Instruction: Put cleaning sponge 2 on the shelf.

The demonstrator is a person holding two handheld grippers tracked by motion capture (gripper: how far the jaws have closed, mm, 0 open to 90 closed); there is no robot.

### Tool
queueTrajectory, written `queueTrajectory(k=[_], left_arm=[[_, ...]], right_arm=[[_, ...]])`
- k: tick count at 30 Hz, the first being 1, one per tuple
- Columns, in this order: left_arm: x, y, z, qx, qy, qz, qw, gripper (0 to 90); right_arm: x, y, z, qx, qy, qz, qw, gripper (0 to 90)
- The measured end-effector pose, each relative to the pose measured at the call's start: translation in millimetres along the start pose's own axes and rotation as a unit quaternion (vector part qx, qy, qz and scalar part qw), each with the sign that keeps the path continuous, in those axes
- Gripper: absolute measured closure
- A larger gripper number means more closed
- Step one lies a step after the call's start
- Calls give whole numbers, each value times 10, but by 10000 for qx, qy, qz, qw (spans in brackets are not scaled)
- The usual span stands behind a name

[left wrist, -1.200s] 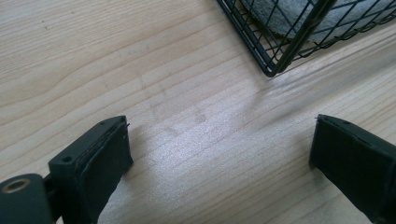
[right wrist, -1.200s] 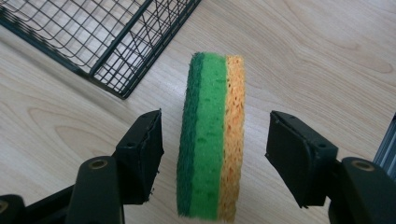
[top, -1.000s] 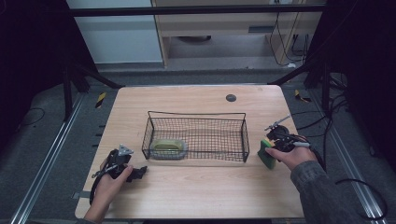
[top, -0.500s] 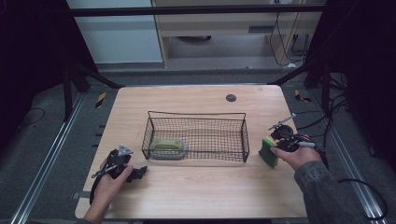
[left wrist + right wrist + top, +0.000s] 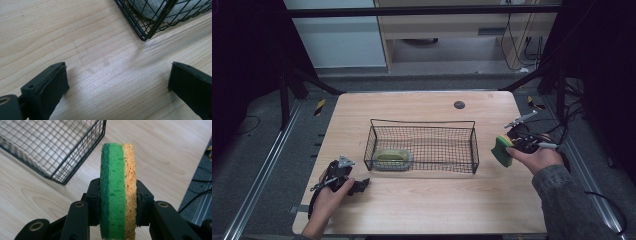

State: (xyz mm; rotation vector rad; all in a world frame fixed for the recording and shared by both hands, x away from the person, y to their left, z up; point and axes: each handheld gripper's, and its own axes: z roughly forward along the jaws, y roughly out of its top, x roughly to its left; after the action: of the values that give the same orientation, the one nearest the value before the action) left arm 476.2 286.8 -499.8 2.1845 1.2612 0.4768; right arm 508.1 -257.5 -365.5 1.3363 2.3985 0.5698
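From the high view, a pale wooden worktop (image 5: 432, 210) carries a black wire basket (image 5: 422, 146) near its middle. The left hand-held gripper (image 5: 360, 185) lies low on the worktop, held by the person's left hand (image 5: 328, 196), with the basket just ahead of it and off to its right. Inside the basket, at the corner nearest this hand-held gripper, sits a yellowish-green sponge (image 5: 392, 159). The right hand-held gripper (image 5: 507, 148), in the right hand (image 5: 538, 158), is beside the basket's right end, apart from it, and pinches a second sponge (image 5: 501, 150), green and yellow, which stands on edge between basket and hand. A small dark round spot (image 5: 459, 105) marks the worktop beyond the basket.

In the left gripper view, the left hand-held gripper (image 5: 117, 82) has its jaws spread wide, with bare wood grain between them. Ahead and to the right of the jaws is a corner of the wire basket (image 5: 147, 22), with a grey, blurred mass behind the mesh.

In the right gripper view, the right hand-held gripper (image 5: 117, 202) is clamped on the sponge (image 5: 117, 190), one jaw on each broad face. The sponge stands upright, its dark green scouring layer toward the left jaw and its yellow foam toward the right. The wire basket (image 5: 50, 150) lies ahead and to the left of the jaws.
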Motion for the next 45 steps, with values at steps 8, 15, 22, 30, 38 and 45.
queueTrajectory(k=[8,15,22,30,38,45], left_arm=[[7,-24,7,-91,-59,49,9999,0],[19,-35,17,-191,-101,100,9997,0],[15,-45,28,-288,-113,80,9995,0],[6,-45,35,-319,-103,76,9994,0],[7,-49,37,-345,-108,81,9993,0],[8,-48,39,-354,-111,88,9993,0]], right_arm=[[-10,175,-260,-385,-60,-125,9992,639],[22,305,-438,-622,-76,-245,9977,639],[39,410,-507,-771,-66,-307,9965,639],[104,531,-519,-922,-25,-389,9950,640],[209,617,-479,-987,58,-488,9939,640],[296,690,-414,-952,118,-589,9936,640]])
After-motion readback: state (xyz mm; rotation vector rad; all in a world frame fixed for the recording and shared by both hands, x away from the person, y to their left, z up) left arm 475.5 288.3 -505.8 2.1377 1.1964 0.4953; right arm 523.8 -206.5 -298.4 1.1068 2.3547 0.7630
